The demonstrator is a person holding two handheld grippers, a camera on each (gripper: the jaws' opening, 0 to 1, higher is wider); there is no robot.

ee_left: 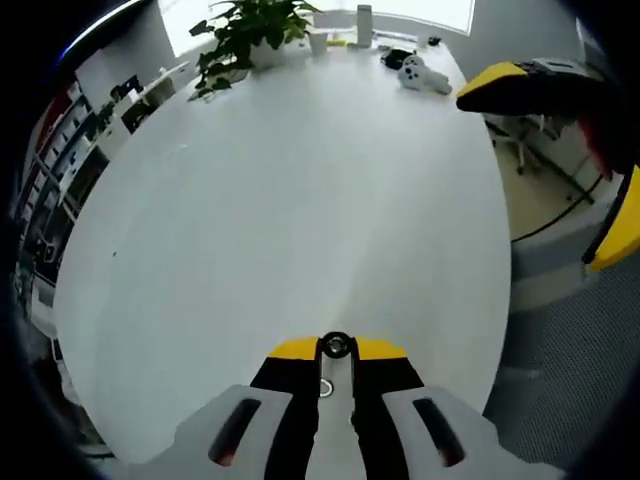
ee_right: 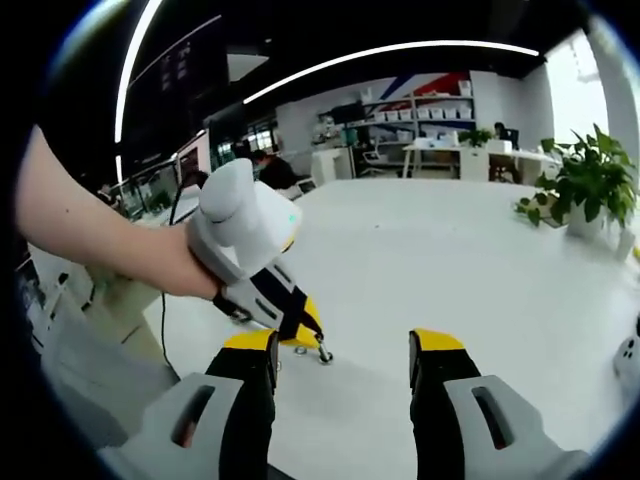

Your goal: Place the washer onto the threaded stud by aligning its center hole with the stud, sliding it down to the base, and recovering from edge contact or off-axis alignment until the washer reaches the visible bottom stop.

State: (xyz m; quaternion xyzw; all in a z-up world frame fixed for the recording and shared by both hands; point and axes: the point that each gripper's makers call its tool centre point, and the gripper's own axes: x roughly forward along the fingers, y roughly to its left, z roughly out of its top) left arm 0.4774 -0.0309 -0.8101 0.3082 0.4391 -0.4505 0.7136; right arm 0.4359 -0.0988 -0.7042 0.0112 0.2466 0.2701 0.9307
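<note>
My left gripper (ee_left: pixel 336 352) points down at the white table (ee_left: pixel 300 200), its yellow-tipped jaws drawn close on a small round metal stud (ee_left: pixel 336 346) seen end-on. A small metal washer (ee_left: pixel 326 387) lies on the table in the narrow gap between the jaws. In the right gripper view a hand holds the left gripper (ee_right: pixel 305 335), with the thin stud (ee_right: pixel 324 352) upright at its tips and the washer (ee_right: pixel 297 350) flat beside it. My right gripper (ee_right: pixel 343 345) stands wide open and empty, just short of the stud. The right gripper (ee_left: pixel 560 160) also shows at the upper right of the left gripper view.
A potted plant (ee_left: pixel 250 35) and a white controller (ee_left: pixel 420 75) sit at the table's far end. The table edge (ee_left: pixel 505 300) drops to grey floor on the right. Another plant (ee_right: pixel 590 185), shelves and desks stand in the background. A forearm (ee_right: pixel 90 230) reaches in from the left.
</note>
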